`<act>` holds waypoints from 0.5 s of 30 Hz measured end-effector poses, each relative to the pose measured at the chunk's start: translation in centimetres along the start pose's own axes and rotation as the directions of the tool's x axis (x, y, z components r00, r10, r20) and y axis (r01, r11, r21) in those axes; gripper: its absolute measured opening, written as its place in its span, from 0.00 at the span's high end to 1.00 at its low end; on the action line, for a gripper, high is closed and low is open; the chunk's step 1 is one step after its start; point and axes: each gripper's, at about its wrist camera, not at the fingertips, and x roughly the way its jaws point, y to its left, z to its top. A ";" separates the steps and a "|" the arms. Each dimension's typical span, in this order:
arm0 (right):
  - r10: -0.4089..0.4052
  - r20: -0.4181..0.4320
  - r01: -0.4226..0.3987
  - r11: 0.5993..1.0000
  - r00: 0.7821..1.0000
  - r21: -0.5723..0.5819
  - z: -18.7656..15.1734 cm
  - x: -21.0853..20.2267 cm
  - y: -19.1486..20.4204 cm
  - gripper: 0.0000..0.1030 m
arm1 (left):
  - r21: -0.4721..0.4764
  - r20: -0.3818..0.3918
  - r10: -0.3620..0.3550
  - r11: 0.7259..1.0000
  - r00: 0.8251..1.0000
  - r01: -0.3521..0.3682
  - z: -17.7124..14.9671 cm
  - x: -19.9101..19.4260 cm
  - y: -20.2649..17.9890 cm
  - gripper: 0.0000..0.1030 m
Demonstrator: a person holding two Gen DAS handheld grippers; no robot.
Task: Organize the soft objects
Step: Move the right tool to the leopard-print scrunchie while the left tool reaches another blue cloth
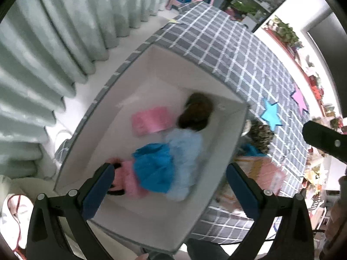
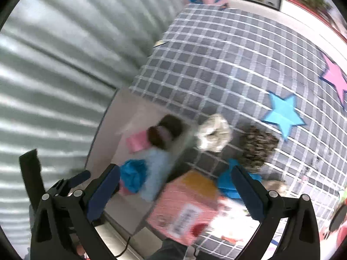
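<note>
Left claw (image 1: 169, 186) spread wide and empty, hovering above the open white box (image 1: 121, 99); right claw (image 2: 175, 188) likewise spread and empty, poised over the soft things left outside. The box stands at the left edge of the grey checked bed (image 1: 249, 60), beside the pale curtain (image 1: 43, 43), presumably so that items can be dropped straight in from the bedspread.

Inside the box: a pink cloth (image 1: 149, 120) at the far side; a brown plush (image 1: 197, 111) just beside it; a light-blue fluffy piece (image 1: 186, 151) in the middle, touching a bright blue piece (image 1: 154, 166); a pink item with black trim (image 1: 125, 182) nearest the left claw. All lie loosely against one another, as dropped rather than folded.

Outside the box, on the bedspread: a whitish crumpled bundle (image 2: 213, 135) just right of the box wall; a mottled dark plush (image 2: 258, 149) further right; a blue cloth (image 2: 227, 184) near the right claw; a pink-orange packet (image 2: 188, 205) bearing a label, lying between the right claw's fingers in view, though contact cannot be judged through the blur. Blue star (image 2: 283, 117) and pink star (image 2: 335, 77) mark the far right of the bedspread.

Judged stage: roughly half sorted; the remaining items sit within the right claw's reach.
</note>
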 end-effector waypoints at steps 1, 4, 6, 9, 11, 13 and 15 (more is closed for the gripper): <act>-0.009 0.004 0.009 1.000 1.000 0.015 0.1 -0.3 -0.9 0.00 | 0.012 0.004 -0.006 1.000 1.000 0.006 0.2 -0.1 -0.7 0.00; -0.050 0.000 0.050 0.995 0.999 0.087 0.1 -0.5 -4.7 0.00 | 0.039 0.008 -0.016 0.999 1.000 0.015 0.6 -0.3 -2.4 0.00; -0.064 -0.019 0.066 0.987 0.998 0.144 0.0 0.0 -7.3 0.00 | 0.053 0.003 -0.020 0.998 1.000 0.020 0.8 -0.3 -3.4 0.00; -0.077 -0.060 0.087 0.976 0.995 0.198 -0.6 1.6 -10.0 0.00 | 0.078 -0.012 -0.015 0.997 1.000 0.016 0.9 0.1 -4.6 0.00; -0.080 -0.090 0.098 0.971 0.993 0.219 -1.0 2.9 -11.4 0.00 | 0.090 -0.024 -0.004 0.996 1.000 0.006 0.9 0.5 -5.2 0.00; -0.083 -0.121 0.109 0.967 0.989 0.232 -1.5 4.3 -12.5 0.00 | 0.098 -0.034 0.007 0.995 0.999 -0.003 1.0 0.7 -5.6 0.00; -0.088 -0.149 0.122 0.963 0.985 0.242 -1.8 5.8 -13.4 0.00 | 0.106 -0.043 0.023 0.994 0.999 -0.018 1.0 1.0 -5.9 0.00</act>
